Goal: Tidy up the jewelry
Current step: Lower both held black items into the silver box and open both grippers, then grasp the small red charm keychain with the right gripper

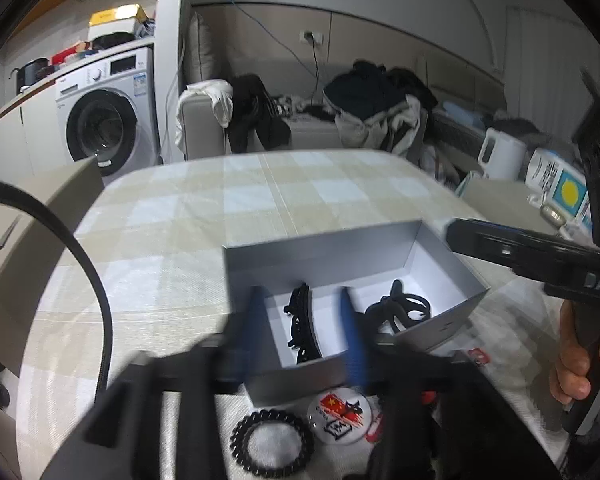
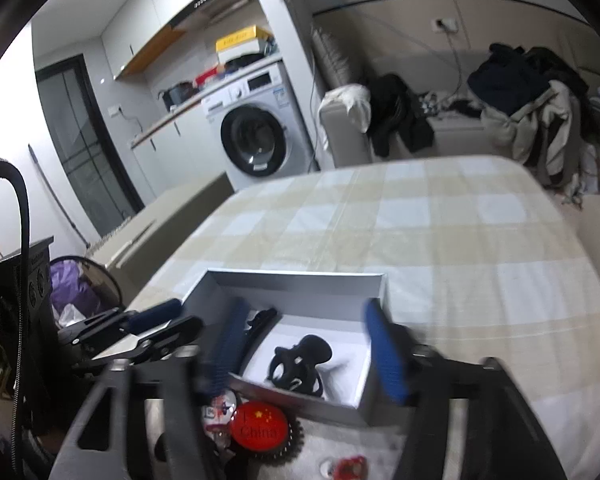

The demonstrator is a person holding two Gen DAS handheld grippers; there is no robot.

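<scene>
A grey open box (image 1: 320, 256) stands on the checked tablecloth. In it lie a black hair comb clip (image 1: 300, 324) and a black claw clip (image 1: 400, 308). My left gripper (image 1: 304, 324) is open and empty, its blue fingers over the box's near wall. In front of the box lie a black spiral hair tie (image 1: 272, 440) and a white round badge (image 1: 342, 412). My right gripper (image 2: 304, 356) is open and empty, straddling the box (image 2: 300, 280) above the claw clip (image 2: 300, 364). A red round badge (image 2: 260, 426) lies before the box.
The round table (image 1: 260, 184) has a beige checked cloth. A small red item (image 2: 350, 466) lies near its front edge. The other gripper shows at the right of the left wrist view (image 1: 540, 252). A sofa with clothes and a washing machine (image 1: 108, 116) stand behind.
</scene>
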